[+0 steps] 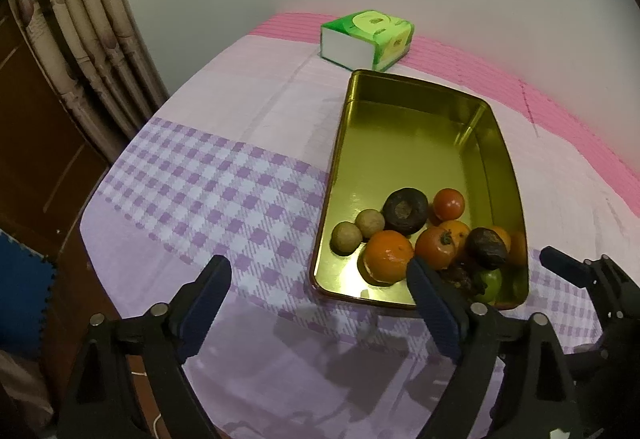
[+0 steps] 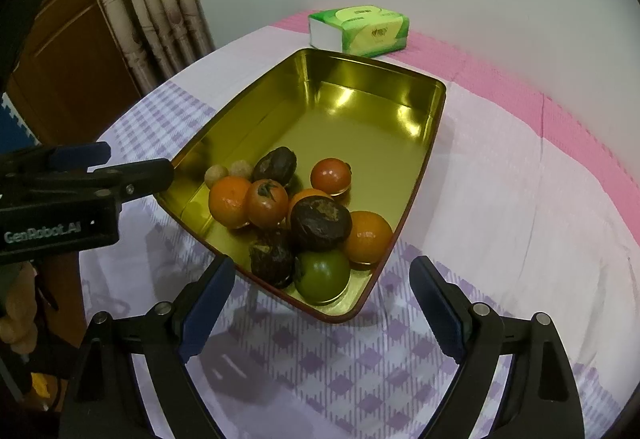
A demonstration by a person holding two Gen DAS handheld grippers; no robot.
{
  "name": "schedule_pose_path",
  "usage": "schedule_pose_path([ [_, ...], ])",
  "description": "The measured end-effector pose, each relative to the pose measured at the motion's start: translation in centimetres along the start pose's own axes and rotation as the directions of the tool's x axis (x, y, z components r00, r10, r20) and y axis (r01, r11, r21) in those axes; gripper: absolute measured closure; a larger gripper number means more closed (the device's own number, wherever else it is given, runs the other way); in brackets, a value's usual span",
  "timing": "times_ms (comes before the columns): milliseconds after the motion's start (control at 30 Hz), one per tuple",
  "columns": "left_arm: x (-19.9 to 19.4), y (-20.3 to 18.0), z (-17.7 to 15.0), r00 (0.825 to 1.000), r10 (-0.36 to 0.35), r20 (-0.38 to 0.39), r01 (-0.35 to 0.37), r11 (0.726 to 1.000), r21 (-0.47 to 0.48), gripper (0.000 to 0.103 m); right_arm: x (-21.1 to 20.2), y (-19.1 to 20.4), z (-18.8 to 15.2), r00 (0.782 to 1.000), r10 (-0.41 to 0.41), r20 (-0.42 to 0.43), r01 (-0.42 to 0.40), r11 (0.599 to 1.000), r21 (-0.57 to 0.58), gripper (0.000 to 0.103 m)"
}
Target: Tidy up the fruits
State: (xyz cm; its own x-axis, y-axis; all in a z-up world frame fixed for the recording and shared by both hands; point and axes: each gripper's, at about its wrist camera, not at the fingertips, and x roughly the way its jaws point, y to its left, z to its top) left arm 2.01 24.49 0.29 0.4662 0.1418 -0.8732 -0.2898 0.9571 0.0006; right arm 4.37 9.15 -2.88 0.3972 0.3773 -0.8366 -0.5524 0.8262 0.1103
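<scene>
A gold metal tray (image 1: pixel 424 119) (image 2: pixel 360 111) lies on the checked cloth and holds several fruits at its near end: oranges (image 1: pixel 388 255) (image 2: pixel 229 201), red tomatoes (image 1: pixel 449 203) (image 2: pixel 331 175), dark shrivelled fruits (image 1: pixel 405 210) (image 2: pixel 320 223), a green fruit (image 2: pixel 323 275) (image 1: pixel 491 282) and two small tan balls (image 1: pixel 346 237) (image 2: pixel 216 175). My left gripper (image 1: pixel 320 275) stands open just before the tray's near left corner, nothing between its fingers. My right gripper (image 2: pixel 322 279) is open above the tray's near end, over the green fruit, not touching it.
A green tissue pack (image 1: pixel 368 39) (image 2: pixel 360 29) lies beyond the tray by the wall. The table edge falls off at the left toward a curtain (image 1: pixel 88 39) and a wooden door. The other gripper shows at the frame edge in each view.
</scene>
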Motion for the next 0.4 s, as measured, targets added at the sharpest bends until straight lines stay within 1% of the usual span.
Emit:
schedule_pose_path([
  [400,-0.01,-0.08,-0.01,1.0,-0.007,0.002,0.007,1.0,0.001,0.013,0.08,-0.12,-0.23,1.0,0.018,-0.005,-0.018,1.0,0.013,0.014],
])
